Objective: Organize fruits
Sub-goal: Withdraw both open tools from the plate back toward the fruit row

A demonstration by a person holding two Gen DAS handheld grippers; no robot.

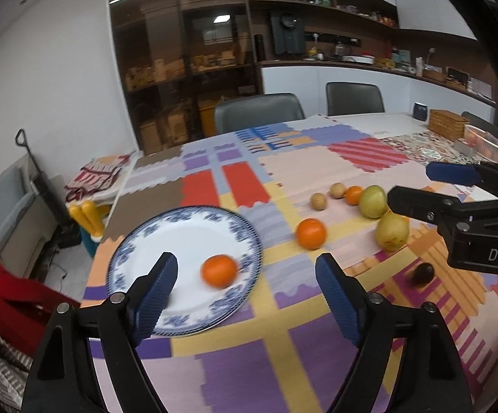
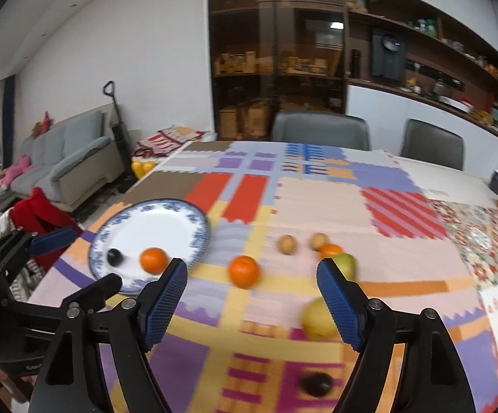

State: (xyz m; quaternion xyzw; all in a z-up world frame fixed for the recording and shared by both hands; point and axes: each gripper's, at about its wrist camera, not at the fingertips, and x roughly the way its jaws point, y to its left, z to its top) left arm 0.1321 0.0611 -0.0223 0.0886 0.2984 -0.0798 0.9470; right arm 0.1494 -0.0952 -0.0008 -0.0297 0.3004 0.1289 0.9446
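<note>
A blue-and-white plate (image 1: 166, 237) (image 2: 166, 220) lies on the patchwork tablecloth at the left. An orange (image 1: 219, 270) (image 2: 154, 260) rests on it; the right wrist view also shows a small dark fruit (image 2: 115, 256) on the plate. Loose on the cloth are another orange (image 1: 311, 233) (image 2: 244, 271), a small orange (image 1: 354, 195), two brown round fruits (image 1: 318, 201) (image 1: 337, 190), a green fruit (image 1: 372, 201), a yellow pear (image 1: 392, 231) (image 2: 318, 320) and a dark fruit (image 1: 422, 273) (image 2: 316, 383). My left gripper (image 1: 245, 289) is open and empty above the plate's near edge. My right gripper (image 2: 252, 296) is open and empty above the loose fruits.
Two grey chairs (image 1: 259, 110) (image 1: 353, 98) stand behind the table. A woven box (image 1: 450, 124) and a clear container (image 1: 483, 139) sit at the far right. A sofa (image 2: 66, 161) and red cloth (image 2: 39, 213) are left of the table.
</note>
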